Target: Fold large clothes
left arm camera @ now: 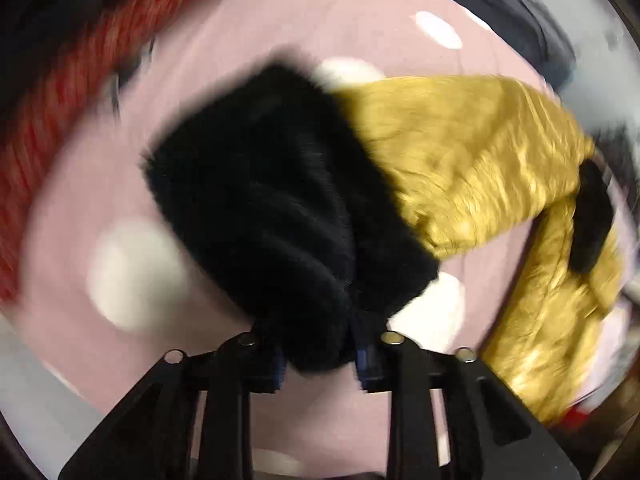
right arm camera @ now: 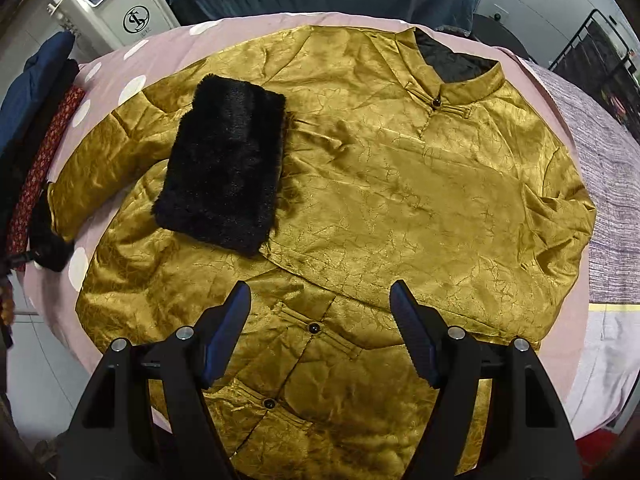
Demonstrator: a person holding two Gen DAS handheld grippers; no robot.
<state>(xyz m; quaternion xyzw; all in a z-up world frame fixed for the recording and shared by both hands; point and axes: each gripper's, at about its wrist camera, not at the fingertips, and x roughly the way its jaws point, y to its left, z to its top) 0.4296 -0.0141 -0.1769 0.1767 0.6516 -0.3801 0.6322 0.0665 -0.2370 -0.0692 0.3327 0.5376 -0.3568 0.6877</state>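
A gold satin jacket (right arm camera: 400, 200) lies spread face up on a pink sheet with white dots (right arm camera: 132, 52). A black fur cuff (right arm camera: 224, 164) rests on its left chest. My right gripper (right arm camera: 320, 296) hangs open above the jacket's lower front, near its knot buttons, with nothing between its fingers. The left wrist view is blurred. There my left gripper (left arm camera: 320, 356) is shut on a black fur cuff (left arm camera: 272, 200), pinched at its near end. The gold sleeve (left arm camera: 472, 152) runs off to the right from it. A second black fur patch (left arm camera: 592, 216) shows at the far right.
A white heater (right arm camera: 108, 4) stands beyond the bed's far left corner. Dark blue clothes and a red patterned garment (right arm camera: 44, 152) lie along the left edge. A grey-purple blanket (right arm camera: 600, 160) covers the right side. A black rack (right arm camera: 600, 56) stands at the back right.
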